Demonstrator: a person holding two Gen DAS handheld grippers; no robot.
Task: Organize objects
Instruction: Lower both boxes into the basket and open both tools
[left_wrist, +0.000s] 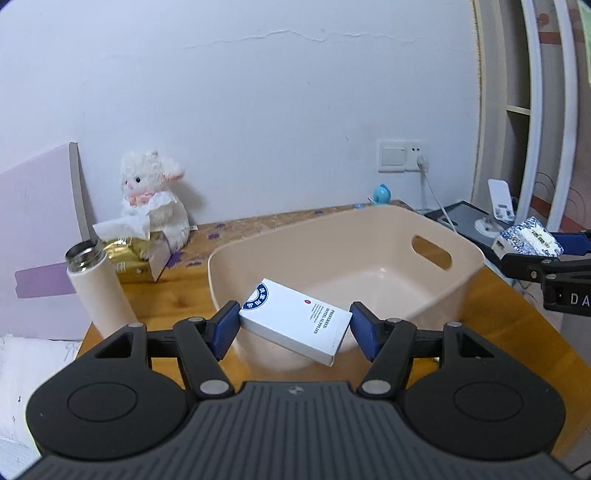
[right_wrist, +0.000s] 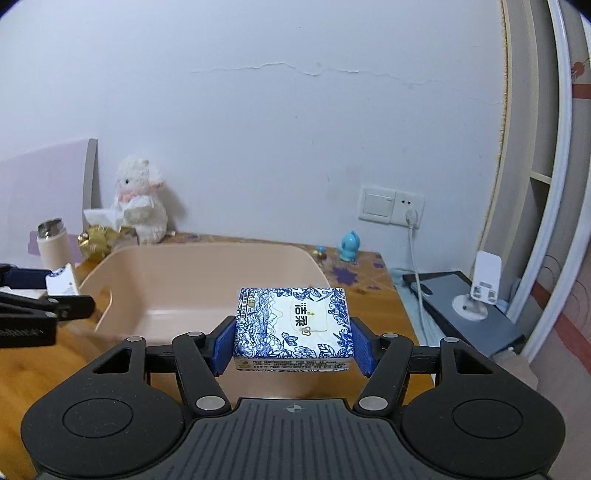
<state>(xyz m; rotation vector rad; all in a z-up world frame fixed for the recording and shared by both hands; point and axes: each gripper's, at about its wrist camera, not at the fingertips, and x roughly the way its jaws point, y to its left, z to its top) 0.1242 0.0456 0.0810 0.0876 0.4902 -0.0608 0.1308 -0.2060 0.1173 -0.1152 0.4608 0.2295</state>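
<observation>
Left gripper (left_wrist: 293, 328): jaws clenched on white box (left_wrist: 295, 326), box tilted, long axis slanting across jaws, hanging over near rim of beige basin (left_wrist: 461, 258). Right gripper (right_wrist: 293, 341): jaws clenched on blue-flowered tissue pack (right_wrist: 293, 325), long axis across jaws, level, just short of basin's near right rim. Basin open, seemingly empty, straight ahead of both; left looks nearer. Likely next: lower, release inside. Flask (left_wrist: 98, 291), gold tissue box (left_wrist: 138, 254), plush lamb (left_wrist: 153, 195) at desk's back left corner, well clear.
</observation>
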